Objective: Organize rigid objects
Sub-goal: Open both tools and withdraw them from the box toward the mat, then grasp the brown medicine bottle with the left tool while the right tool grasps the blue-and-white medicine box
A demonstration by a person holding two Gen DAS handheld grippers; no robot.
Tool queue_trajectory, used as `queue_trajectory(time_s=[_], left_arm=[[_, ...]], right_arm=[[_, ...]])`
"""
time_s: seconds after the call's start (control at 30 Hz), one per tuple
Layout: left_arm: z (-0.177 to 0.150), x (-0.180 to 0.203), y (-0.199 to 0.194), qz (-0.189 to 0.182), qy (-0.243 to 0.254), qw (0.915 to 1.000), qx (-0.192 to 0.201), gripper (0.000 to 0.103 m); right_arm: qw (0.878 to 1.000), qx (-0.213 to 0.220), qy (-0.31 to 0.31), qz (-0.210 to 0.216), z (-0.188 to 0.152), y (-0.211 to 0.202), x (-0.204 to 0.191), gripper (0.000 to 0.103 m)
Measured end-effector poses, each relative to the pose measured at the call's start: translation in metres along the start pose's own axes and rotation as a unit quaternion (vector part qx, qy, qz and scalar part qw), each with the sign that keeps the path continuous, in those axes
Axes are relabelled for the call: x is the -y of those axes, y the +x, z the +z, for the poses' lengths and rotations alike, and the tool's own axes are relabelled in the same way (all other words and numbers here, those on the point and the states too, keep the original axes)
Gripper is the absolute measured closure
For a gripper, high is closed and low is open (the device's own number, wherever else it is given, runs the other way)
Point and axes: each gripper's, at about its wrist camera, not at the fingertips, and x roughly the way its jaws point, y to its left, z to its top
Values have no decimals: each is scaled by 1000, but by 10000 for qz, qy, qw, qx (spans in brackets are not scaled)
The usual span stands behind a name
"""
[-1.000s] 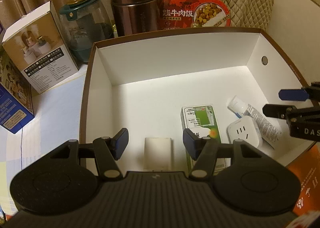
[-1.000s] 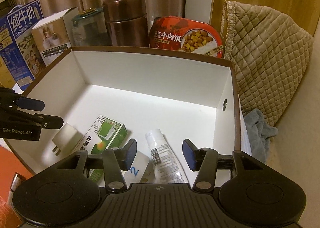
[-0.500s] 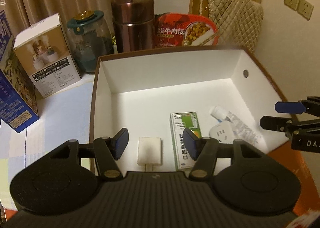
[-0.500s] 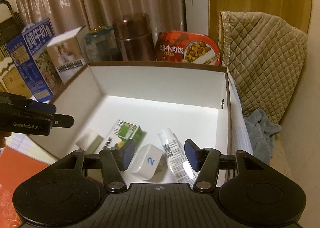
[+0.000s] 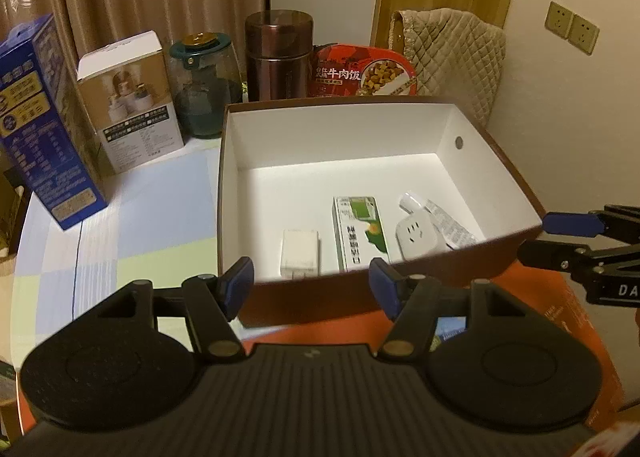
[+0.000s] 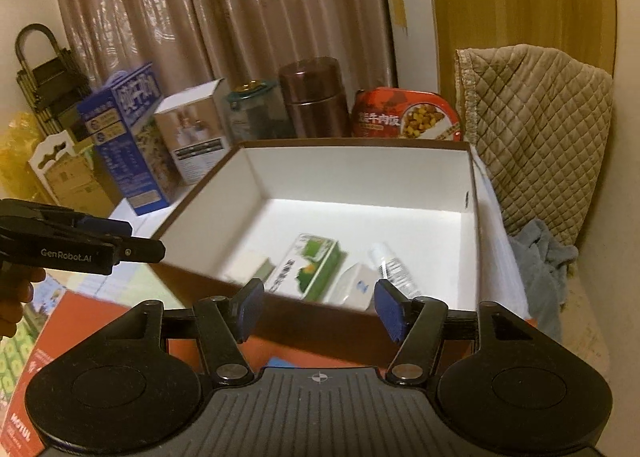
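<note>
Your left gripper (image 5: pixel 311 288) and right gripper (image 6: pixel 319 309) are both opening, nothing between the jaws; charger (image 5: pixel 300 252), green carton (image 5: pixel 360 232), socket (image 5: pixel 418 235), tube (image 5: pixel 444 223) lie in the box (image 5: pixel 400 125) at 12 o'clock

Both handheld tools are matte black plastic. The left gripper (image 5: pixel 311 288) has a ribbed body flanked by two round discs, with slim linkage arms pinned by brass-coloured screws. Its fingers (image 5: pixel 237 286) end in blue pads. The right gripper (image 6: pixel 319 309) is built the same, with a small crosshair mark on its ribbed deck. Seen side-on, one carries white lettering reading "GenRobot.AI", the other letters beginning "DA".
</note>
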Motion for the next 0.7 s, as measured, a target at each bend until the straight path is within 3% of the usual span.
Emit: queue_trajectory(time_s=[0.23,0.7], left_arm=[[-24,-1,-33,6,-31,9999,123,43],[-77,-3,-63,108,-237,9996,-75,43]], right_arm=[[9997,60,171,142,-20,-18,-16,45],[9985,-537,66,6,-64,-32,-39,45]])
